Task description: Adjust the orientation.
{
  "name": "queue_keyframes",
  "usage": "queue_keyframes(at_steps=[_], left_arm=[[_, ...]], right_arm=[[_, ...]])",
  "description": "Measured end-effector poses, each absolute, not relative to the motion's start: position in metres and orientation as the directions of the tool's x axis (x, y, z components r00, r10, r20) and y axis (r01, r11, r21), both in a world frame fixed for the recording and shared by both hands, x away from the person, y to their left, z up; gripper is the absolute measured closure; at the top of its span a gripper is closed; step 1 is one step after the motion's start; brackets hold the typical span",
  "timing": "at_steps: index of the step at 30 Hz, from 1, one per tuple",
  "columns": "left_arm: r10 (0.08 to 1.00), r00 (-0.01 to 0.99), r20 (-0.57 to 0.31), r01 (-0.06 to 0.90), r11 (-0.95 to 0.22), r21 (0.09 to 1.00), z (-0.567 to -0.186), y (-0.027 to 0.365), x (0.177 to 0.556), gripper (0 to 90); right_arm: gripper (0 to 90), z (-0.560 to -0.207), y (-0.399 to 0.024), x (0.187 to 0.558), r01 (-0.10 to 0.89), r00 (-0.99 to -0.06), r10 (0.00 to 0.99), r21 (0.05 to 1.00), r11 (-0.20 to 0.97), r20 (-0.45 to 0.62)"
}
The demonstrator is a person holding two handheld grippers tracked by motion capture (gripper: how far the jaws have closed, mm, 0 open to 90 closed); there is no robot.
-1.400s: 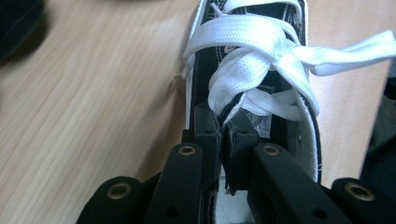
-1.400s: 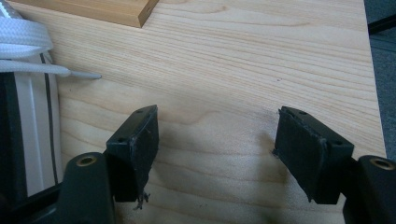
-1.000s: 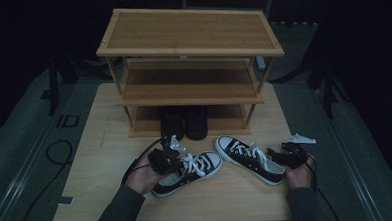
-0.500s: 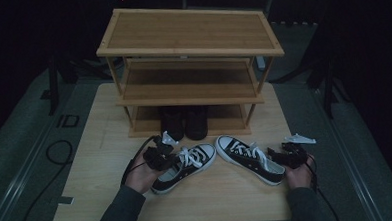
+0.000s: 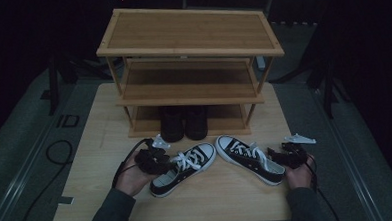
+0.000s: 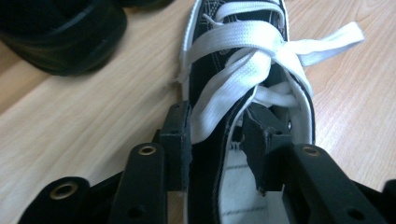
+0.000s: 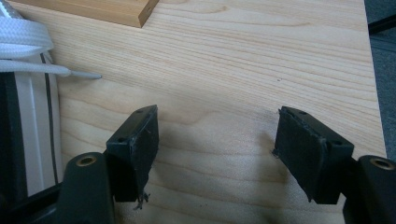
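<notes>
Left gripper view: the left gripper's fingers, just opening, straddle the left sneaker's side wall without pinching it. The sneaker lies on the worktop. The right gripper's fingers stand spread over bare wood.

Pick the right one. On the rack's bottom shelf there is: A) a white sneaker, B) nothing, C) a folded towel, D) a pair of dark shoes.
D: in the high view a pair of dark shoes stands side by side on the bottom shelf of the wooden rack, while both black-and-white sneakers lie on the table in front.
</notes>
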State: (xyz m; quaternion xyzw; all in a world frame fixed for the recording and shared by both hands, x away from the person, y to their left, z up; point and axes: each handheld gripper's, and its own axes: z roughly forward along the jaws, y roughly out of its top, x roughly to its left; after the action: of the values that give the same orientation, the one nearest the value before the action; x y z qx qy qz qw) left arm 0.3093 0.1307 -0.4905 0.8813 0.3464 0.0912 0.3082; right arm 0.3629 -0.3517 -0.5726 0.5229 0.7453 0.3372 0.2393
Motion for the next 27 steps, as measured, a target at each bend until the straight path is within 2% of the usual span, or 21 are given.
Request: queue_keyframes(at_steps=[2, 5, 8, 10, 13, 22, 27], left_arm=[[0.672, 0.739, -0.047, 0.556, -0.569, 0.606, -0.489, 0.137, 0.308, 62.1], [0.679, 0.732, -0.058, 0.567, -0.559, 0.605, -0.49, 0.147, 0.307, 66.6], [0.686, 0.726, -0.057, 0.575, -0.559, 0.597, -0.493, 0.152, 0.307, 78.2], [0.683, 0.729, -0.058, 0.58, -0.57, 0.581, -0.499, 0.155, 0.308, 80.1], [0.682, 0.727, -0.072, 0.595, -0.574, 0.563, -0.51, 0.158, 0.311, 87.7], [0.684, 0.725, -0.087, 0.618, -0.589, 0.52, -0.533, 0.16, 0.312, 89.7], [0.686, 0.72, -0.101, 0.623, -0.576, 0.529, -0.536, 0.162, 0.311, 89.8]], right_arm=[[30.1, -0.573, -0.352, 0.363, 0.618, -0.339, 0.941, 0.753, 0.226, -0.004], [30.1, -0.573, -0.352, 0.363, 0.618, -0.339, 0.941, 0.753, 0.226, -0.004], [30.1, -0.573, -0.352, 0.363, 0.618, -0.339, 0.941, 0.753, 0.226, -0.004], [30.1, -0.573, -0.352, 0.363, 0.618, -0.339, 0.941, 0.753, 0.226, -0.004], [30.1, -0.573, -0.352, 0.363, 0.618, -0.339, 0.941, 0.753, 0.226, -0.004], [30.1, -0.573, -0.352, 0.363, 0.618, -0.339, 0.941, 0.753, 0.226, -0.005], [30.1, -0.573, -0.352, 0.363, 0.618, -0.339, 0.941, 0.753, 0.227, -0.005]])
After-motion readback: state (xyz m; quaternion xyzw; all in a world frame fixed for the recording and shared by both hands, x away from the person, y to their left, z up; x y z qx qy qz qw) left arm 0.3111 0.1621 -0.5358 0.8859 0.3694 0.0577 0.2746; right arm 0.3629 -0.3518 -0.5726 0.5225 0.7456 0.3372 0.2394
